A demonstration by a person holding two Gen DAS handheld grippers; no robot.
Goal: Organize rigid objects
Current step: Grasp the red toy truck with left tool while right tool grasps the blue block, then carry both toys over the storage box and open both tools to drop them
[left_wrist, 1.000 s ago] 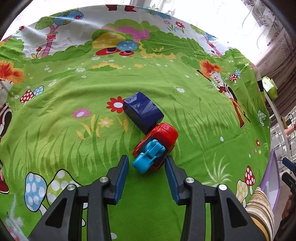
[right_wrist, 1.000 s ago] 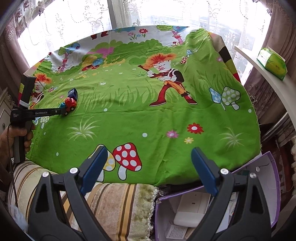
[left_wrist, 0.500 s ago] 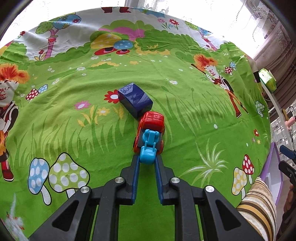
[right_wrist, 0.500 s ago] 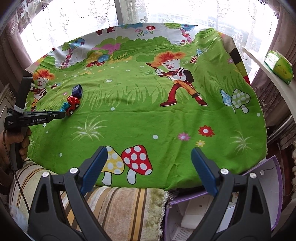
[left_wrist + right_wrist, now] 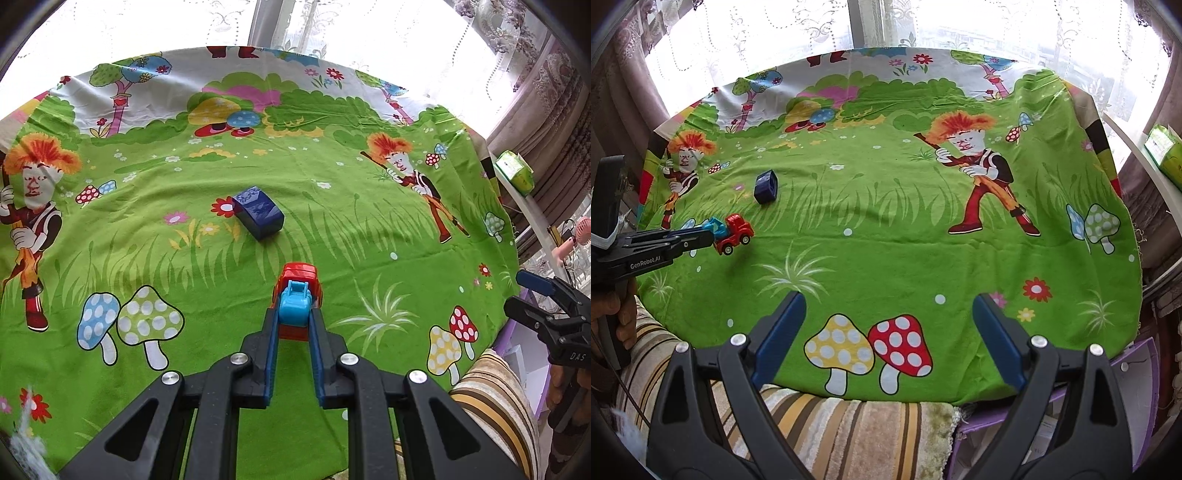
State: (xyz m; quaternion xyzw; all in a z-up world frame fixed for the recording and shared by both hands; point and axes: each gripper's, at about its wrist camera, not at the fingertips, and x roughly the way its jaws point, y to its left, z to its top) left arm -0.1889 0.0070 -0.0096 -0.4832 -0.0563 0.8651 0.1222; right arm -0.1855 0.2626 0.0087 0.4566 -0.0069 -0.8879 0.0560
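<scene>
Left wrist view: the left gripper [image 5: 293, 314] has its jaws clamped on the toy truck [image 5: 297, 291], lifted clear of the cartoon sheet [image 5: 332, 240], presumably for carrying to the purple box [image 5: 1145, 369]; the right gripper [image 5: 888, 332] waits wide open, empty.

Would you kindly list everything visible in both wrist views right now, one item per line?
toy truck: one, red with a light blue rear part, clamped at the rear in the left gripper, seemingly lifted off the cloth
block: one, dark blue, lying on the cloth beyond the truck, apart from it
cloth: one, green cartoon print with mushrooms and figures, covering the surface
striped cover: one, beige and brown, along the near edge under the cloth
purple box: one, open, at the near right corner
green packet: one, on the white ledge at right
lace curtains: white, at the window behind
left gripper: black with blue pads, shut on the truck
right gripper: black with blue pads, open, holding nothing
</scene>
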